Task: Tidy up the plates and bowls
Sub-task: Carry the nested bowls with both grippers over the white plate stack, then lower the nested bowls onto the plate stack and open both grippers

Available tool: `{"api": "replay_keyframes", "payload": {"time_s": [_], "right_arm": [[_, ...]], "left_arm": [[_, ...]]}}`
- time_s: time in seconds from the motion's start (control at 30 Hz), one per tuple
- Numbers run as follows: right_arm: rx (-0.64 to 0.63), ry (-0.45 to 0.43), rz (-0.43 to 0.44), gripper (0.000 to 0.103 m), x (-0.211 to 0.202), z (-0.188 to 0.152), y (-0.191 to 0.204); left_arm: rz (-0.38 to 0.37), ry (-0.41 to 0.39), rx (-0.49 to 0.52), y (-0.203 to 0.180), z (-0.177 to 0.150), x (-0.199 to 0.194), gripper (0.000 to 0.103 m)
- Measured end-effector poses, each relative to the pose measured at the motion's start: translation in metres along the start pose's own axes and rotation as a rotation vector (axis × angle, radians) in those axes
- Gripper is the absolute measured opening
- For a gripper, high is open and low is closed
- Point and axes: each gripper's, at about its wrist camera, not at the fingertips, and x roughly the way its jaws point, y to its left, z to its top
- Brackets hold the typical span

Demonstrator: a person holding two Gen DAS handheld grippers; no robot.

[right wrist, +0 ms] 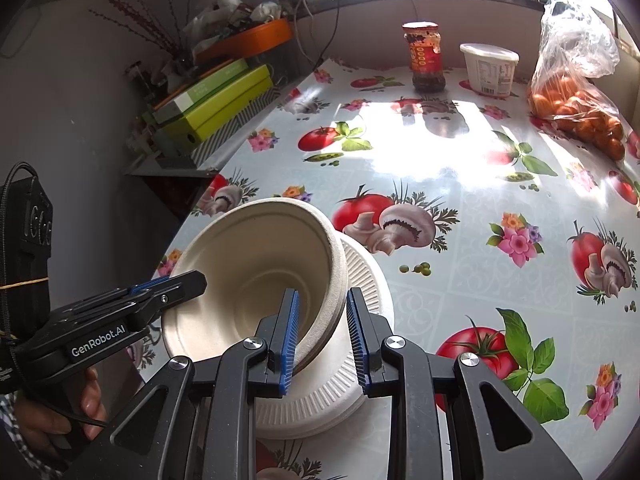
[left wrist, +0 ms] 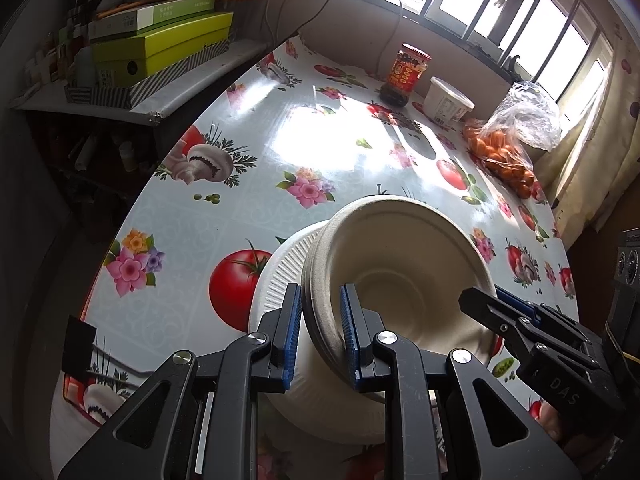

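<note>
A stack of beige paper bowls (left wrist: 404,272) sits on a stack of white ribbed paper plates (left wrist: 280,280) on the table's near edge. My left gripper (left wrist: 320,336) straddles the bowls' left rim, one blue pad inside and one outside, with a small gap on the outer side. My right gripper (right wrist: 322,338) straddles the bowls' (right wrist: 256,264) right rim above the plates (right wrist: 360,280), with a gap on the outer side. Each gripper shows in the other's view, the right one (left wrist: 500,312) and the left one (right wrist: 172,284).
A red sauce jar (left wrist: 404,76), a white tub (left wrist: 446,102) and a plastic bag of oranges (left wrist: 504,152) stand at the far edge by the window. Green boxes (left wrist: 160,48) are stacked on a side shelf at the left. A fruit-print cloth (left wrist: 240,208) covers the table.
</note>
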Motion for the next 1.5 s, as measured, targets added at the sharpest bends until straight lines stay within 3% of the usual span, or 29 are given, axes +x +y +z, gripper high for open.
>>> {"api": "replay_keyframes", "payload": {"time_s": [0.27, 0.53, 0.77, 0.9, 1.5], "right_arm": [[0.0, 0.001, 0.006, 0.03, -0.001, 0.0, 0.001], [-0.001, -0.01, 0.003, 0.039, -0.004, 0.0, 0.003], [0.004, -0.013, 0.003, 0.043, -0.005, 0.0, 0.001], [0.005, -0.016, 0.004, 0.045, -0.006, 0.0, 0.001], [-0.01, -0.095, 0.001, 0.05, -0.032, -0.009, 0.003]], "left_arm": [[-0.001, 0.0, 0.001, -0.001, 0.0, 0.0, 0.021], [-0.018, 0.004, 0.005, -0.004, -0.002, 0.001, 0.033], [-0.021, -0.001, 0.001, -0.005, -0.002, -0.001, 0.035], [-0.026, -0.004, 0.003, -0.006, -0.002, -0.002, 0.044], [0.002, -0.099, 0.068, -0.019, -0.01, -0.033, 0.044]]}}
